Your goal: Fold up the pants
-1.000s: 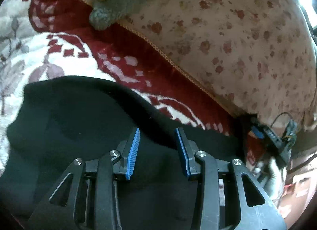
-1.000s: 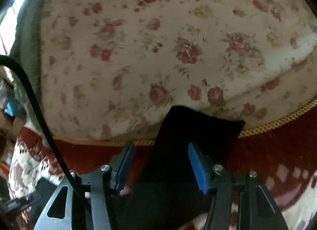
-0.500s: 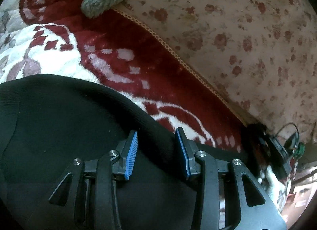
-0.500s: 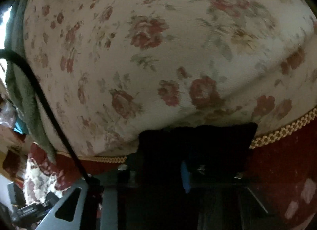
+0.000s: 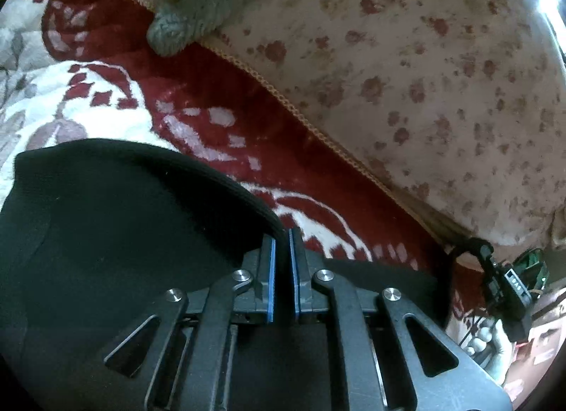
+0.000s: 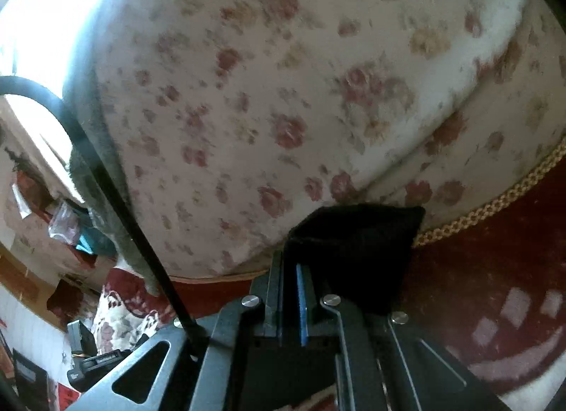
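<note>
Biggest thing I see is the flowery cushion (image 5: 442, 74) filling the back of both views, with a gold braided trim (image 6: 495, 205) where it meets the red and white blanket (image 5: 219, 120). A grey knitted thing (image 5: 191, 4) hangs over the cushion's top edge. The black pants (image 5: 106, 234) lie spread on the blanket, one end reaching up against the cushion (image 6: 361, 234). My left tongs (image 5: 282, 237) have just snapped together and pinch the ribbed edge of the pants. My right tongs (image 6: 288, 269) have just closed too, clamped on the black fabric near the cushion.
</note>
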Available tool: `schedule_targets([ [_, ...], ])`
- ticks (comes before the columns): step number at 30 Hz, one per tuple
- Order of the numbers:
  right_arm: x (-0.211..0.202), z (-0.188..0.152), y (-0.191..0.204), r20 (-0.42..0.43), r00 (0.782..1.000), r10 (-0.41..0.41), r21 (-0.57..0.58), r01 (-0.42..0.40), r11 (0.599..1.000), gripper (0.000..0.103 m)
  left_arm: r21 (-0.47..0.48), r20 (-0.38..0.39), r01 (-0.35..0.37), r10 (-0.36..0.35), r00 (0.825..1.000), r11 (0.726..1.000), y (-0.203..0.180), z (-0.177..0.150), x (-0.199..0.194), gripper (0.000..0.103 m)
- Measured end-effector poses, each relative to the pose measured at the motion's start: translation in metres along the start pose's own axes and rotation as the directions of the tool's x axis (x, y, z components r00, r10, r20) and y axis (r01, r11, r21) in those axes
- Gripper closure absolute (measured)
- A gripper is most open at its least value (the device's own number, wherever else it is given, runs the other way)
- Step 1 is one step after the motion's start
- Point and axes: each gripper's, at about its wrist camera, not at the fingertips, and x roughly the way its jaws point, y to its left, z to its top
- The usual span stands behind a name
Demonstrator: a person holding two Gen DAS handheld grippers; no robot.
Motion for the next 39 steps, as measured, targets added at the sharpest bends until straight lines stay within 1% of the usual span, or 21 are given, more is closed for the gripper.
schedule_targets([
  [3, -0.025, -0.004, 0.008, 0.021, 0.999, 0.025, -0.025, -0.025, 0.999, 0.098, 0.01, 0.016, 0.019, -0.019, 1.0, 1.0, -0.002, -0.007, -0.016, 0.097],
  [8, -0.078, -0.012, 0.013, 0.072, 0.995, 0.074, -0.05, -0.07, 0.996, 0.098, 0.026, 0.038, 0.071, -0.071, 0.997, 0.997, -0.006, -0.021, -0.046, 0.097],
  [12, -0.122, -0.034, 0.024, 0.114, 0.989, 0.099, -0.056, -0.093, 0.994, 0.098, 0.06, 0.048, 0.097, -0.1, 0.994, 0.993, -0.009, -0.037, -0.07, 0.097],
  [15, -0.149, -0.055, 0.012, 0.121, 0.989, 0.083, -0.042, -0.079, 0.996, 0.098, 0.081, 0.054, 0.09, -0.094, 0.994, 0.993, -0.009, -0.05, -0.077, 0.097],
  [17, -0.155, -0.072, -0.004, 0.097, 0.995, 0.036, -0.016, -0.035, 0.999, 0.098, 0.076, 0.045, 0.077, -0.08, 0.996, 0.994, -0.006, -0.056, -0.073, 0.097],
  [18, -0.153, -0.081, -0.017, 0.078, 0.997, 0.005, 0.016, -0.006, 1.0, 0.098, 0.068, 0.036, 0.074, -0.077, 0.996, 0.995, -0.004, -0.058, -0.069, 0.097],
  [19, -0.149, -0.087, -0.028, 0.057, 0.998, -0.018, 0.05, 0.016, 0.999, 0.094, 0.056, 0.03, 0.068, -0.07, 0.997, 0.996, -0.002, -0.059, -0.065, 0.097],
  [21, -0.14, -0.101, -0.061, -0.007, 0.997, -0.073, 0.172, 0.073, 0.982, 0.086, 0.05, 0.028, 0.059, -0.061, 0.998, 0.997, -0.001, -0.061, -0.062, 0.097],
  [22, -0.137, -0.106, -0.07, -0.021, 0.997, -0.068, 0.22, 0.071, 0.973, 0.077, 0.051, 0.027, 0.057, -0.059, 0.998, 0.997, -0.002, -0.061, -0.062, 0.097],
  [23, -0.137, -0.113, -0.081, -0.015, 0.999, -0.033, 0.274, 0.036, 0.961, 0.069, 0.054, 0.028, 0.057, -0.058, 0.998, 0.997, -0.002, -0.062, -0.063, 0.097],
  [24, -0.138, -0.117, -0.086, 0.005, 1.0, -0.004, 0.306, 0.002, 0.952, 0.063, 0.057, 0.028, 0.056, -0.058, 0.998, 0.997, -0.002, -0.061, -0.063, 0.097],
  [25, -0.14, -0.121, -0.089, 0.029, 0.999, 0.014, 0.329, -0.023, 0.944, 0.054, 0.062, 0.028, 0.054, -0.056, 0.998, 0.997, -0.002, -0.061, -0.062, 0.097],
  [29, -0.144, -0.13, -0.097, 0.096, 0.993, 0.076, 0.404, -0.108, 0.908, 0.05, 0.052, 0.024, 0.054, -0.055, 0.998, 0.997, -0.002, -0.058, -0.06, 0.097],
  [30, -0.142, -0.131, -0.098, 0.113, 0.989, 0.092, 0.422, -0.132, 0.897, 0.05, 0.05, 0.023, 0.05, -0.052, 0.998, 0.997, -0.002, -0.058, -0.058, 0.097],
  [33, -0.134, -0.128, -0.105, 0.171, 0.973, 0.157, 0.493, -0.223, 0.841, 0.05, 0.053, 0.016, 0.046, -0.047, 0.999, 0.998, 0.0, -0.056, -0.055, 0.097],
  [34, -0.128, -0.125, -0.107, 0.178, 0.969, 0.172, 0.508, -0.24, 0.827, 0.05, 0.056, 0.016, 0.043, -0.044, 0.999, 0.998, 0.0, -0.055, -0.055, 0.097],
  [35, -0.122, -0.121, -0.107, 0.17, 0.971, 0.165, 0.52, -0.231, 0.823, 0.05, 0.057, 0.014, 0.039, -0.04, 0.999, 0.998, 0.0, -0.054, -0.054, 0.097],
  [36, -0.114, -0.118, -0.108, 0.157, 0.974, 0.163, 0.529, -0.222, 0.819, 0.056, 0.056, 0.012, 0.038, -0.039, 0.999, 0.998, 0.001, -0.053, -0.053, 0.097],
  [37, -0.111, -0.115, -0.107, 0.156, 0.973, 0.17, 0.522, -0.227, 0.822, 0.065, 0.054, 0.011, 0.037, -0.038, 0.999, 0.998, 0.001, -0.052, -0.052, 0.097],
  [38, -0.107, -0.111, -0.107, 0.151, 0.972, 0.177, 0.507, -0.23, 0.831, 0.078, 0.051, 0.01, 0.038, -0.039, 0.999, 0.998, 0.002, -0.051, -0.051, 0.097],
  [39, -0.104, -0.109, -0.106, 0.143, 0.974, 0.174, 0.499, -0.223, 0.837, 0.084, 0.048, 0.009, 0.039, -0.04, 0.999, 0.998, 0.001, -0.049, -0.05, 0.097],
])
